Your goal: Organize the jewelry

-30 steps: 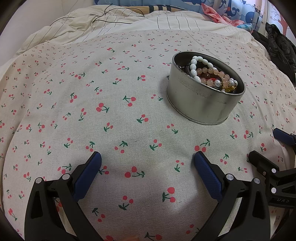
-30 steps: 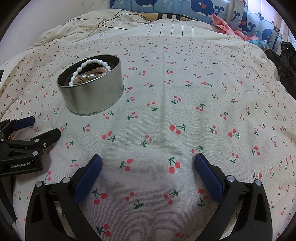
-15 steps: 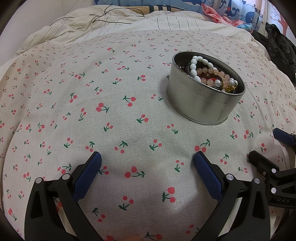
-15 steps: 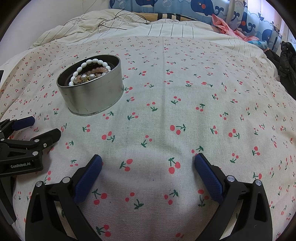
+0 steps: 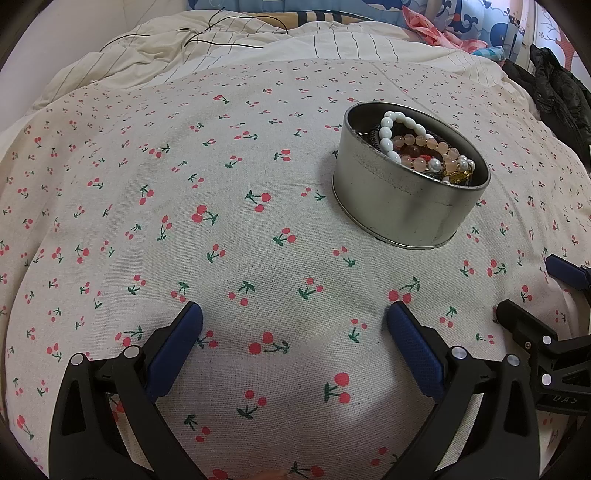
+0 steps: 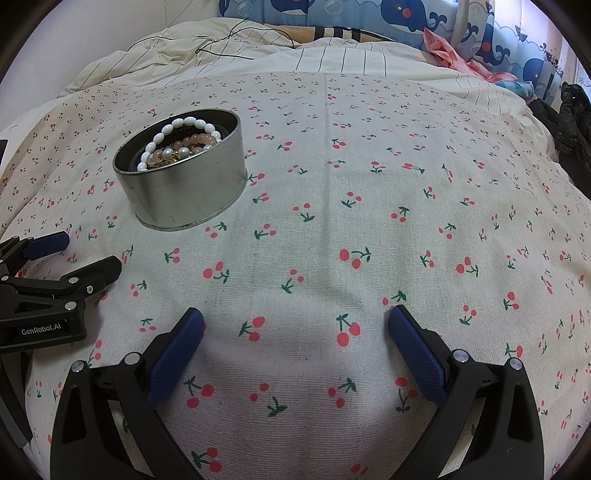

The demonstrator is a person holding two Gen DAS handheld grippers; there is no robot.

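A round silver tin (image 5: 402, 206) stands on the cherry-print cloth (image 5: 221, 192), ahead and to the right in the left wrist view. It holds several bead bracelets, with a white one (image 5: 388, 138) on top and pink beads beside it. The tin (image 6: 184, 192) shows ahead and to the left in the right wrist view, its white bracelet (image 6: 177, 129) on top. My left gripper (image 5: 294, 325) is open and empty, low over the cloth. My right gripper (image 6: 295, 325) is open and empty too. Each gripper shows at the edge of the other's view.
The cloth covers a bed. A striped cream duvet (image 5: 258, 40) with a thin black cable (image 5: 207, 31) lies behind. Dark clothing (image 5: 561, 96) is heaped at the far right. A whale-print curtain (image 6: 369, 18) hangs at the back.
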